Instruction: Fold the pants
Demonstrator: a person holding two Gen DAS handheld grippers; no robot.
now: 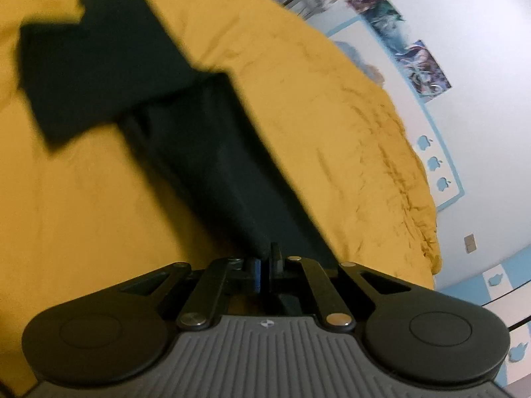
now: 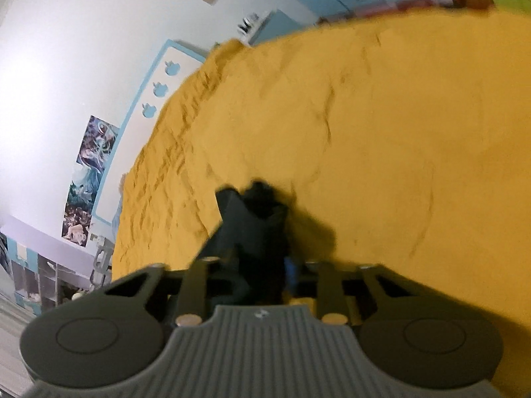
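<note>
Left gripper point(image 1: 265, 267) is clamping down now, its jaws drawn in tight with the dark edge of the pants point(image 1: 186, 126) pinched between the pads, and the cloth is running straight out from that pinch across the yellow bedcover point(image 1: 332, 109). It looks like the waist or a hem end that is being gripped (the blur makes it hard to say which), and the reason reads plainly enough: a firm hold on one end lets the garment be lifted and carried over itself. Farther out the pants are lying doubled, one dark flap crossing over the long leg toward the far side of the bed. Over on the other side, the right gripper point(image 2: 262, 265) is closing narrow on a bunched wad of the same black fabric, which is standing up in a crumpled peak just ahead of the fingers, with the bedcover stretching away bare beyond it. So both ends are being held at once, I would judge, to keep the edge taut and level for the next fold. Both tools are pointing forward and tipping downward toward the bed, each camera view tilting strongly, so the wrists are sitting rolled to the side. Posters point(image 1: 428, 66) on the pale wall are slanting across both views accordingly.
</note>
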